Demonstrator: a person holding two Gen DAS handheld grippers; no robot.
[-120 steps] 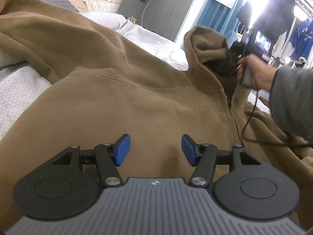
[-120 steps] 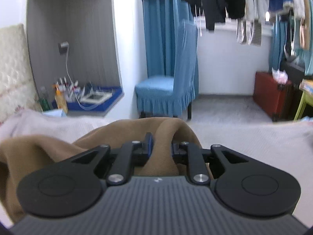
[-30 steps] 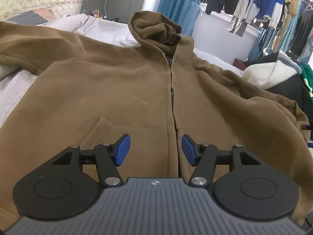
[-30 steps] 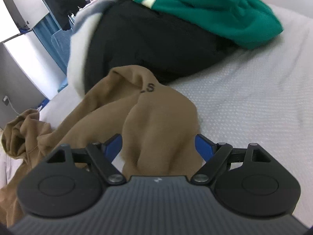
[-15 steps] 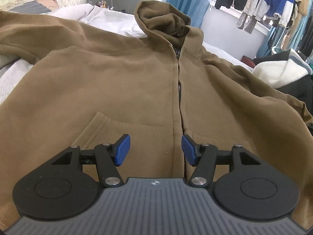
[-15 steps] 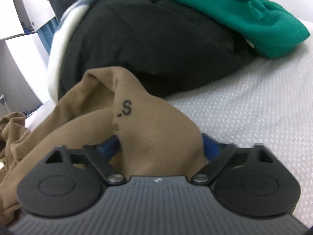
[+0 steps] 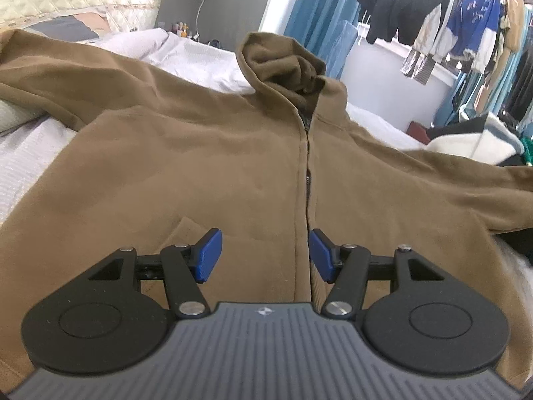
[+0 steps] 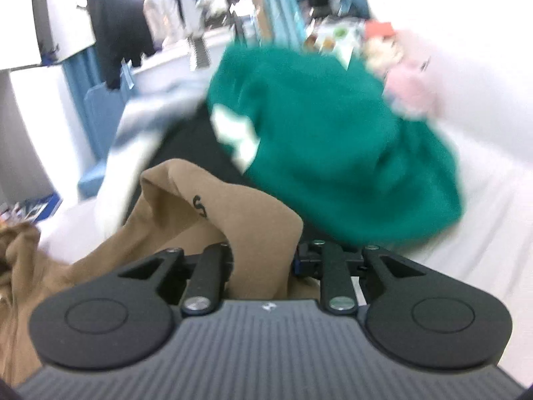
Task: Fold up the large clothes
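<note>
A brown zip hoodie (image 7: 233, 166) lies front up on the bed, its hood (image 7: 283, 63) bunched at the far end and its zipper (image 7: 308, 180) running toward me. My left gripper (image 7: 265, 253) hovers open just above the hem, straddling the zipper, with nothing between its blue pads. In the blurred right wrist view my right gripper (image 8: 263, 260) has its jaws closing on the hoodie's sleeve end (image 8: 250, 213). The brown cloth is pinched between them and raised off the bed.
A green garment (image 8: 333, 150) and a black one (image 8: 186, 146) are piled just beyond the sleeve. That pile (image 7: 473, 140) sits at the hoodie's right in the left wrist view. White bedding (image 7: 193, 56) lies behind the hood. Clothes hang on a rail (image 7: 433, 16).
My right gripper has narrowed onto the sleeve end and risen with it, its view swinging up to the green garment. The left gripper has stayed open over the hem.
</note>
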